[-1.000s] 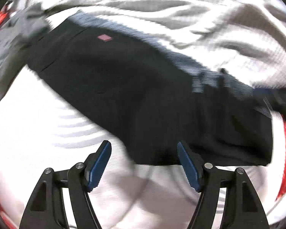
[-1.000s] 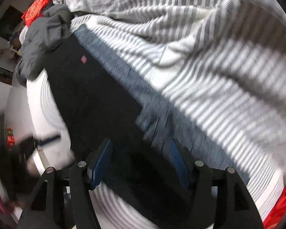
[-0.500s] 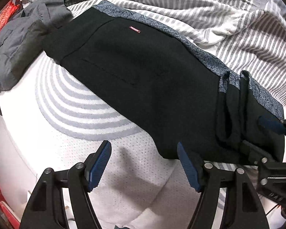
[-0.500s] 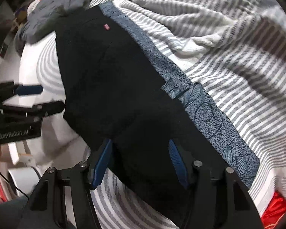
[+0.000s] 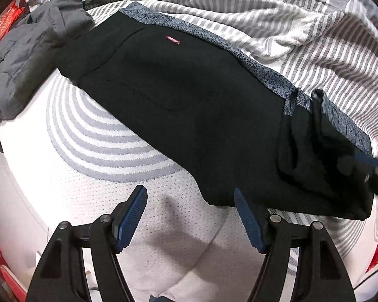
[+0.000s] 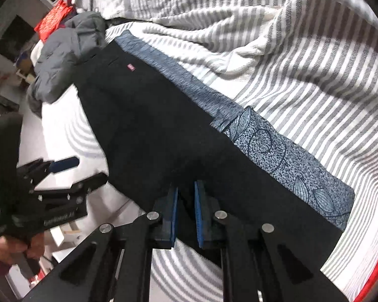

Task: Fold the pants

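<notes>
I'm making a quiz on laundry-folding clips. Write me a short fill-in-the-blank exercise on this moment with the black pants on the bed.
1. The small tag sewn on the black pants is ____.
2. The blanket beyond the pants has gray and white ____.
3. The right gripper has just been closing its jaws on the black ____.
4. The left gripper hangs above the mattress with its jaws ____.

Missing words: red; stripes; pants; open

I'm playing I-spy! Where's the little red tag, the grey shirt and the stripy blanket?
red tag (image 5: 173,40), left wrist view, its middle.
grey shirt (image 5: 25,58), left wrist view, crumpled body.
stripy blanket (image 6: 315,58), right wrist view, open stripes.
</notes>
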Demonstrator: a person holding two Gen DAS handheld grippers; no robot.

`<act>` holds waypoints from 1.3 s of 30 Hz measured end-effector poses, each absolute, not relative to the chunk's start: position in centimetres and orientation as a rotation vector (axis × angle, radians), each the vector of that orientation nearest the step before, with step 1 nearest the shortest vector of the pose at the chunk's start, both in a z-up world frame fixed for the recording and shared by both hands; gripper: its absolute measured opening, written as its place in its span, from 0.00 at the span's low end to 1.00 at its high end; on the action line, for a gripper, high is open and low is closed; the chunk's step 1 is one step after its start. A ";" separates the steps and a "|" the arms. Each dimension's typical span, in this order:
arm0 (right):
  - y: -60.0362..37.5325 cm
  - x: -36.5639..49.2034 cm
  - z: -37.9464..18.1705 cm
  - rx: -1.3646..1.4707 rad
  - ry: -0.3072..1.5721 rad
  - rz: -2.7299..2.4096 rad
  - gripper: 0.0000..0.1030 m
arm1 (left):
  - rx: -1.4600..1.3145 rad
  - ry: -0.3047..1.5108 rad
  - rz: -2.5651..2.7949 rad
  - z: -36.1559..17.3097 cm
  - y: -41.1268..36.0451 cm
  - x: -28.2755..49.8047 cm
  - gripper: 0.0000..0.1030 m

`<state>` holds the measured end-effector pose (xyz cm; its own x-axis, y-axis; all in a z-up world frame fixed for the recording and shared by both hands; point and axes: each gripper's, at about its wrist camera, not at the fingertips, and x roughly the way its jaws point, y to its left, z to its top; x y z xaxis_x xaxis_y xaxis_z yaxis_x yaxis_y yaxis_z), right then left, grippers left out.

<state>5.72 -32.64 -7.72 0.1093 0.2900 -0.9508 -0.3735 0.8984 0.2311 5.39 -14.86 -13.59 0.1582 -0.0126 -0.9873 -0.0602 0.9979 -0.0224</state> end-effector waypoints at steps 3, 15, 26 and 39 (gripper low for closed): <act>-31.4 4.2 -9.9 -0.125 1.429 0.515 0.16 | -0.053 1.424 0.038 -13.9 -15.0 5.1 0.71; -37.3 4.4 -4.9 0.025 1.347 0.308 0.74 | -0.053 1.386 -0.063 -11.9 -18.4 7.0 0.71; -49.8 5.7 -10.7 0.437 1.481 -0.027 0.32 | 0.059 1.461 -0.286 -16.7 -28.5 9.0 0.74; -48.0 6.2 -9.4 0.432 1.452 0.031 0.73 | -0.055 1.433 -0.223 -14.3 -24.6 10.8 0.90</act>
<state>6.16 -48.03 -9.44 0.1321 0.2787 -0.9513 0.2380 0.9227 0.3033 10.76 -24.58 -14.27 0.1203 -0.1851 -0.9753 0.1196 0.9780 -0.1709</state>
